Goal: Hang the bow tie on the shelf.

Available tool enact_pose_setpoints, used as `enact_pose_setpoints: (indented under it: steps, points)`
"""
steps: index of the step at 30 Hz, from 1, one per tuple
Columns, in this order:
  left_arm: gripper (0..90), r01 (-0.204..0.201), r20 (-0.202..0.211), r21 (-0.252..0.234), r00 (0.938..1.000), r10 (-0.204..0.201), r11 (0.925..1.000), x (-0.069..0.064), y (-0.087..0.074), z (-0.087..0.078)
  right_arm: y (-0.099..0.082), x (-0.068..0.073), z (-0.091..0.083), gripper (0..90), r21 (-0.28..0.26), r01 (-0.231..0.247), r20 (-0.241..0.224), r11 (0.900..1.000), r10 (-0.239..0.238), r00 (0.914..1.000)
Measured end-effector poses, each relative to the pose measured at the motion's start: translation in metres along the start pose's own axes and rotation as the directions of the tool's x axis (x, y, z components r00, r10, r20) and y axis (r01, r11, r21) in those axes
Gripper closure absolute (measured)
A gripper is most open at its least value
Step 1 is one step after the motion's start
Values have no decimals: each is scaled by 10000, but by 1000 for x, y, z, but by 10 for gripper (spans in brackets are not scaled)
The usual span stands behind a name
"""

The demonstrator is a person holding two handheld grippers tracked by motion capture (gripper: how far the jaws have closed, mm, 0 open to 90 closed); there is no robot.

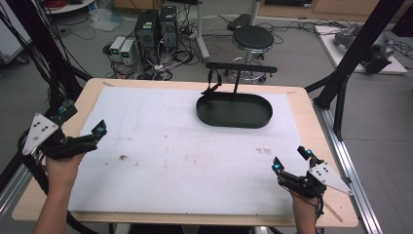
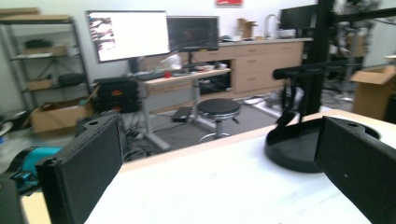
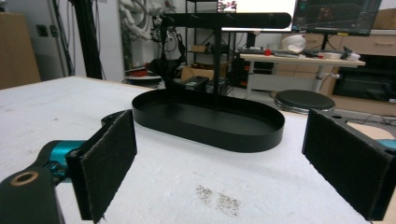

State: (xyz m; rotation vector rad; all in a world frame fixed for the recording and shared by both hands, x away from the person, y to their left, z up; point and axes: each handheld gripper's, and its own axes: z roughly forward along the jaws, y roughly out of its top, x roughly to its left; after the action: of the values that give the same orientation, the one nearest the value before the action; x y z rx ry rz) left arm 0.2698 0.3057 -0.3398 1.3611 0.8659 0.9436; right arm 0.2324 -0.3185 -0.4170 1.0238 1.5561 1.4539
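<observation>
A black oval tray (image 1: 234, 126) sits at the far middle of the white-covered table (image 1: 160, 146). A thin post rises from it to a horizontal black bar (image 1: 241, 67). A dark strap-like item (image 1: 213, 83) hangs from the bar's left end. My left gripper (image 1: 100, 130) hovers open at the table's left side, empty; its view has the tray (image 2: 289, 156) ahead to the right between the spread jaws (image 2: 219, 186). My right gripper (image 1: 292, 160) is open and empty near the front right, and it faces the tray (image 3: 205, 135) and bar (image 3: 224, 20) with its jaws wide (image 3: 219, 172).
Dark smudges (image 1: 122, 157) mark the white sheet. Beyond the far edge stand a round stool (image 1: 252, 39) and computer towers (image 1: 156, 27) with cables. Black frame posts (image 1: 341, 92) rise off the right side. A bare wooden rim (image 1: 311, 126) borders the sheet.
</observation>
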Motion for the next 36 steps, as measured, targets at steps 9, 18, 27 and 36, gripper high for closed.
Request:
enact_pose_setpoints:
  steps: [9, 18, 27, 36]
  points:
    - [17, -48, -510, 296, 9987, 63, 9996, -11, -39, -21, -2, 0, 1, 7, 140, 126, 414, 9998, -131, 9991]
    - [17, 47, -328, 618, 9995, -27, 9981, -15, -50, -24, 0, -5, -6, 7, -48, -107, 573, 9999, 109, 9983]
    - [17, 126, -364, 708, 9993, -100, 9974, -16, -60, -28, 0, -3, -7, 7, -106, -80, 627, 9999, 86, 9980]
    - [17, 92, -603, 563, 9982, -58, 9984, -15, -65, -29, 0, -3, -9, 7, -145, -39, 691, 9999, 49, 9976]
